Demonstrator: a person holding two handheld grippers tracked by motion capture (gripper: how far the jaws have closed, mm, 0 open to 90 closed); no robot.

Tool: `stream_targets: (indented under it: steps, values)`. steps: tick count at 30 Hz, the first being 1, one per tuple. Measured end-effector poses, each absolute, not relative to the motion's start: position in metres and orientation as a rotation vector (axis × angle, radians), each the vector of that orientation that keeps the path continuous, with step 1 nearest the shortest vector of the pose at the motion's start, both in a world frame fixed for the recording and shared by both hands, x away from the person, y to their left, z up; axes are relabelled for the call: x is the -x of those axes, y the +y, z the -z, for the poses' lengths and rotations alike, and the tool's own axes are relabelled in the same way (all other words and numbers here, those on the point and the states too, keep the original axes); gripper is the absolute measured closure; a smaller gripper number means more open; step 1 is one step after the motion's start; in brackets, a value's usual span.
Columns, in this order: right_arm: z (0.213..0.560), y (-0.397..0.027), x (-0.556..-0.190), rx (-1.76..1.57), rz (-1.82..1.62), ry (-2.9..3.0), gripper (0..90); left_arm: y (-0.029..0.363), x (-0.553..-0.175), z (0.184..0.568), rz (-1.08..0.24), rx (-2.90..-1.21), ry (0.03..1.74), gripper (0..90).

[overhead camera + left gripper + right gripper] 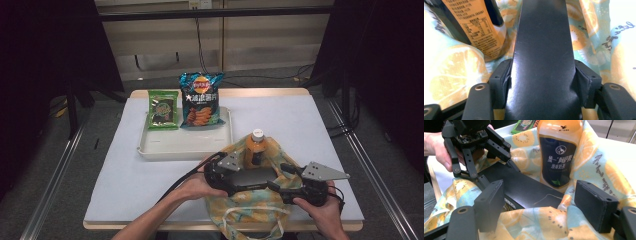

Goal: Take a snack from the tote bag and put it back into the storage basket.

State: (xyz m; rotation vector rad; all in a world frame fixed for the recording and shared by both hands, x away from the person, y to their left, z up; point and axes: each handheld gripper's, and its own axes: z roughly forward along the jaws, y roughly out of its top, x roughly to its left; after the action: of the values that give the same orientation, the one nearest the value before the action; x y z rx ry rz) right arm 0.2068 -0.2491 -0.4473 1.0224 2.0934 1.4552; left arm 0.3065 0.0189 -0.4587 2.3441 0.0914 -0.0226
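Squarely, the left gripper point(543, 80) pinched a flat glossy black box point(544, 50) over the soft fruit-print cloth bag point(541, 220), right gripper point(544, 205) spread.

Left forearm enters from bottom, angled toward centre; left hand point(192, 186) wraps left gripper point(235, 181), jaws pointing toward person's right, pads pressed on both sides of black box point(544, 62). Right hand point(322, 212) grips right gripper point(280, 187) from below, jaws pointing left, standing apart, pads point(491, 202) clear of anything.
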Motion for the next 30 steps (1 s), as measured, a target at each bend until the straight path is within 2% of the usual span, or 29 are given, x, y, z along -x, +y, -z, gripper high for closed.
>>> stream_targets:
  steps: [3,4,5,12,21,25,28,30]
  values:
    - [0.447,-0.251,-0.207,-1.038,-1.452,2.085,26.0,0.019,-0.306,0.459,0.035,-2.331,0.108,41.7]
    - [0.446,-0.253,-0.208,-1.057,-1.422,2.072,33.8,0.019,-0.306,0.459,0.042,-2.327,0.107,42.3]
    - [0.445,-0.255,-0.208,-1.07,-1.412,2.054,35.1,0.019,-0.306,0.459,0.048,-2.332,0.105,42.7]
    - [0.447,-0.263,-0.209,-1.11,-1.385,2.056,34.4,0.022,-0.305,0.454,0.101,-2.318,0.14,43.3]
    - [0.445,-0.262,-0.209,-1.111,-1.378,2.062,33.3,0.029,-0.302,0.44,0.09,-2.31,0.128,43.4]
    - [0.444,-0.264,-0.208,-1.123,-1.352,2.059,42.8,0.036,-0.299,0.435,0.082,-2.306,0.132,43.5]
    - [0.443,-0.266,-0.207,-1.124,-1.361,2.056,53.3,0.041,-0.302,0.434,0.084,-2.298,0.139,43.5]
    - [0.443,-0.266,-0.205,-1.112,-1.375,2.056,68.4,0.044,-0.303,0.433,0.081,-2.297,0.151,43.5]
